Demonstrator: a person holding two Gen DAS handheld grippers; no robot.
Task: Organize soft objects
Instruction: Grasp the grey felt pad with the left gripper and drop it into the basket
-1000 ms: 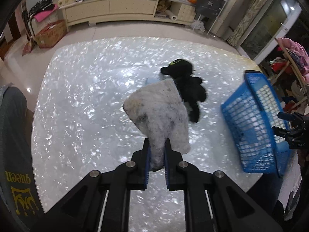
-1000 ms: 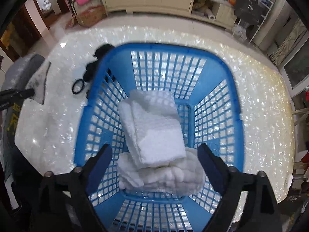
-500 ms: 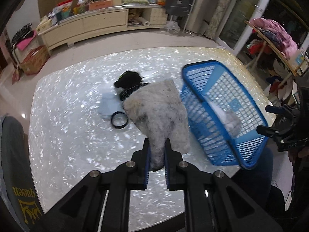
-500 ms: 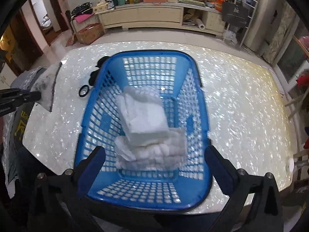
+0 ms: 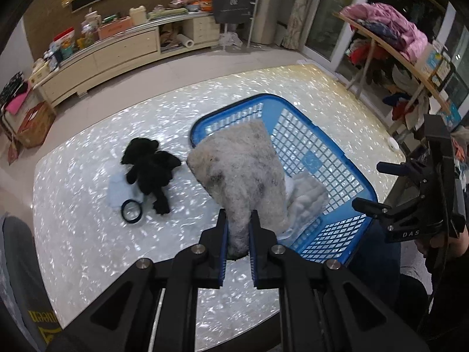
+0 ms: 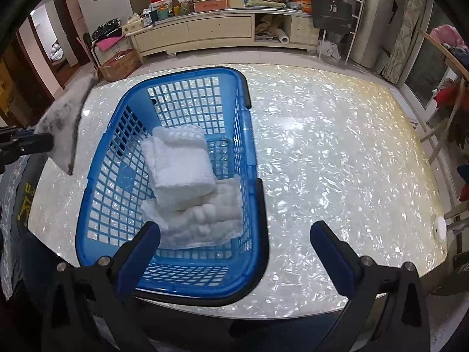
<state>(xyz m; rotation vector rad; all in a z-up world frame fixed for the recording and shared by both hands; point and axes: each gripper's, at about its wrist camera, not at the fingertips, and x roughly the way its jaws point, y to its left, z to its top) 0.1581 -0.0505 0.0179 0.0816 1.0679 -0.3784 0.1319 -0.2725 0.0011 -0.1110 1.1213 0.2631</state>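
Beside blue basket (image 5: 307,158), left claw (image 5: 238,234) (closed) grips grey cloth (image 5: 243,170).

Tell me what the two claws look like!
Both are black plastic with two angled arms studded with round silver bolts. The left claw has slim fingers with blue pads. The right claw has chunkier dark-blue pads. Seen from the left camera, its body carries white letters "DAS".

We are in a home living room: a long cabinet (image 6: 205,33) full of stuff runs along the top, with clothes (image 5: 390,26) piled at upper right.
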